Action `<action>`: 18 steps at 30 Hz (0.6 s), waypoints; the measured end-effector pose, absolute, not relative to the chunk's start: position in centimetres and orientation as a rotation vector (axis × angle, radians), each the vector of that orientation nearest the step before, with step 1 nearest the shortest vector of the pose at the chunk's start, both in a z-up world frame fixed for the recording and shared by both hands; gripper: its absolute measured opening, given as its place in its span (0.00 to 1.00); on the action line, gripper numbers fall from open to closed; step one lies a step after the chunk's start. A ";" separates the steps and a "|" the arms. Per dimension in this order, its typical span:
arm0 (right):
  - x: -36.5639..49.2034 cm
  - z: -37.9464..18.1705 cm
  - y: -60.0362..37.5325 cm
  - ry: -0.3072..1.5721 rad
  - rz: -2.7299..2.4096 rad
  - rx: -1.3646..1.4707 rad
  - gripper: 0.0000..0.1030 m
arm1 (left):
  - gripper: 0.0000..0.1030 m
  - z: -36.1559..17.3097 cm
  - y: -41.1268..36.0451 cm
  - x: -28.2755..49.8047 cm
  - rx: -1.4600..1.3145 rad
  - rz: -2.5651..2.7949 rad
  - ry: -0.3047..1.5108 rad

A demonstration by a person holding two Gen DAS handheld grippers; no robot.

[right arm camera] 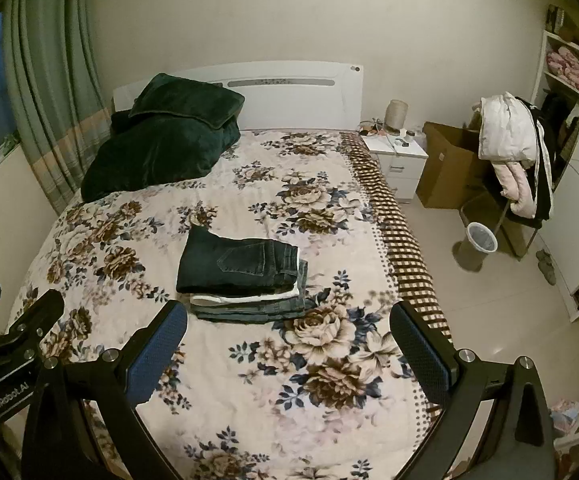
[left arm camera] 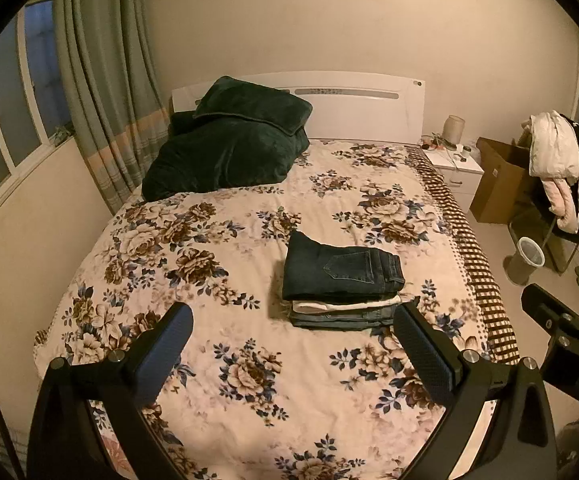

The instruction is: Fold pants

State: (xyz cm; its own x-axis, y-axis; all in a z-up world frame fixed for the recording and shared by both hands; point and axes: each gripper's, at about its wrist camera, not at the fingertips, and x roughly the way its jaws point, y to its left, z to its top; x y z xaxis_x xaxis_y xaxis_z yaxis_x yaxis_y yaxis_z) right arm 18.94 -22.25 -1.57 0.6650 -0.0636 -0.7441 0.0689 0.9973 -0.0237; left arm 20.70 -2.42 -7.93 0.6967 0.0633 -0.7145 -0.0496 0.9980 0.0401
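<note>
From the left wrist view, the stack of folded pants (left arm camera: 343,282) sits on the floral bedspread (left arm camera: 217,264), somewhat toward the bed's right edge and nearer its foot than the headboard (left arm camera: 353,108); dark jeans lie on top, a pale pair under them and a bluish pair at the bottom, all squared up, so the folding looks finished for these, and no unfolded pants show anywhere on the bed. The left gripper (left arm camera: 292,330) hovers above the foot end of the bed, clear of the cloth, its jaws spread wide with nothing between them, aimed along the bed toward the stack. At the right edge of this view a part of the right gripper (left arm camera: 549,316) shows, raised beside the bed's right side. From the right wrist view, the same stack (right arm camera: 243,276) lies near the middle of the bedspread (right arm camera: 329,208), with a dark green blanket (right arm camera: 161,140) heaped at the far left corner by the headboard. The right gripper (right arm camera: 287,326) also hangs over the foot end, wide open and empty, while the left gripper's body (right arm camera: 13,332) shows at the left edge, level with it and well apart from the pants
</note>
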 end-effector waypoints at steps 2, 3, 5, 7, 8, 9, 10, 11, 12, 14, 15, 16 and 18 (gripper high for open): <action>18.9 -1.6 -22.3 0.841 -0.075 0.008 1.00 | 1.00 -7.9 -2.4 20.7 0.018 0.062 0.797; 18.9 -1.6 -22.2 0.839 -0.075 0.006 1.00 | 1.00 -7.9 -2.4 20.6 0.019 0.062 0.797; 18.9 -1.6 -22.3 0.839 -0.073 0.007 1.00 | 1.00 -7.8 -2.5 20.6 0.017 0.059 0.797; 18.8 -1.6 -22.2 0.838 -0.074 0.007 1.00 | 1.00 -7.6 -2.5 20.8 0.016 0.057 0.795; 18.9 -1.6 -22.3 0.838 -0.074 0.006 1.00 | 1.00 -7.8 -2.5 20.7 0.018 0.057 0.797; 18.9 -1.6 -22.3 0.838 -0.074 0.006 1.00 | 1.00 -7.8 -2.5 20.6 0.017 0.058 0.796; 18.9 -1.6 -22.4 0.838 -0.073 0.007 1.00 | 1.00 -7.6 -2.5 20.7 0.016 0.057 0.792; 18.8 -1.7 -22.3 0.838 -0.074 0.008 1.00 | 1.00 -7.7 -2.6 20.7 0.017 0.055 0.791; 18.8 -1.7 -22.3 0.837 -0.074 0.006 1.00 | 1.00 -7.6 -2.6 20.9 0.016 0.054 0.791; 18.8 -1.6 -22.4 0.836 -0.076 0.009 1.00 | 1.00 -7.5 -2.8 21.0 0.016 0.053 0.785; 19.1 -1.2 -22.5 0.836 -0.077 0.009 1.00 | 1.00 -7.4 -2.8 21.0 0.017 0.053 0.781; 19.3 -1.0 -22.5 0.835 -0.079 0.010 1.00 | 1.00 -7.3 -2.9 21.2 0.018 0.054 0.779; 19.5 -0.8 -22.6 0.836 -0.080 0.012 1.00 | 1.00 -7.3 -3.0 20.8 0.017 0.053 0.778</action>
State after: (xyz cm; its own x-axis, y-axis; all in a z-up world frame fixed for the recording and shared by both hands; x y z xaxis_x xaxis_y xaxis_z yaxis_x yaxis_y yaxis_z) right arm 19.48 -22.56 -0.82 0.6673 -0.0666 -0.7418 0.0759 0.9969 -0.0211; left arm 20.83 -2.97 -7.33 0.7112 0.0539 -0.7009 -0.0414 0.9985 0.0348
